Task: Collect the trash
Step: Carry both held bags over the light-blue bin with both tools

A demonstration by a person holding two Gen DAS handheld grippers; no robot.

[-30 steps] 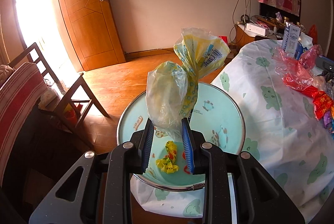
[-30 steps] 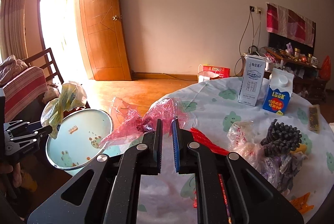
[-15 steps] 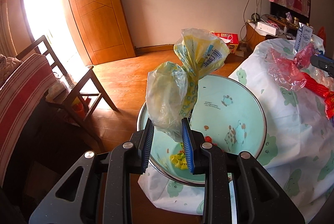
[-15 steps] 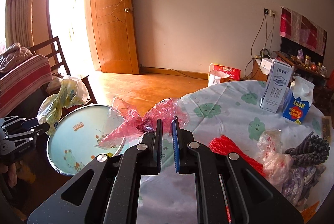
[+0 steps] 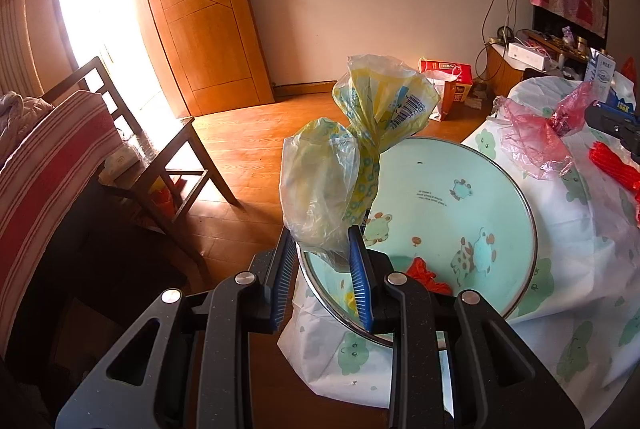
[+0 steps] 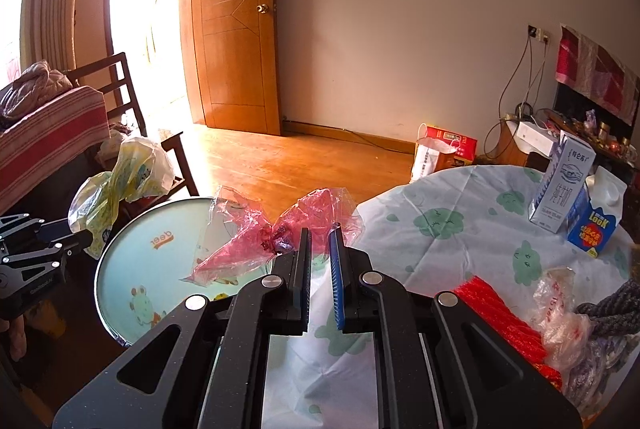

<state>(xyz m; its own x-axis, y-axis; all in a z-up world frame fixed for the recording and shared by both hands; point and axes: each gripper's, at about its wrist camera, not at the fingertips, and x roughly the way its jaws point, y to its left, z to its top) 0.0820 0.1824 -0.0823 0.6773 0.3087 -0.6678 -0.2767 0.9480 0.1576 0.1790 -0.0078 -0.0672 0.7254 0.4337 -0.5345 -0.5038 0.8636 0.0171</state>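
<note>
**Two wrappers pinched above the basin, both grips thin**

I am working two hand-held tongs at a round table (image 6: 460, 213) under a white cloth printed with green clouds. Ahead of both tongs, at the table's edge, sits a wide pale-green enamel basin (image 5: 472, 189) with cartoon animals; a few red and yellow scraps (image 5: 424, 273) lie in it, just beyond my left tongs.

My left tongs (image 5: 322, 261) are partly closed on the twisted neck of a yellow-and-clear plastic bag (image 5: 348, 157), which stands up over the basin's near rim. My right tongs (image 6: 320, 249) are nearly shut on an edge of a crumpled pink cellophane wrapper (image 6: 276, 233), which trails out to their left, over the basin's edge.

I judge the risks so: either film is light and may cling to a pad when I let go. The yellow bag hangs over the rim, so released here it could fall outside, onto the wooden floor (image 5: 256, 149). Farther right of my right tongs stand two milk cartons (image 6: 560, 185); a careless swing could tip them.
</note>
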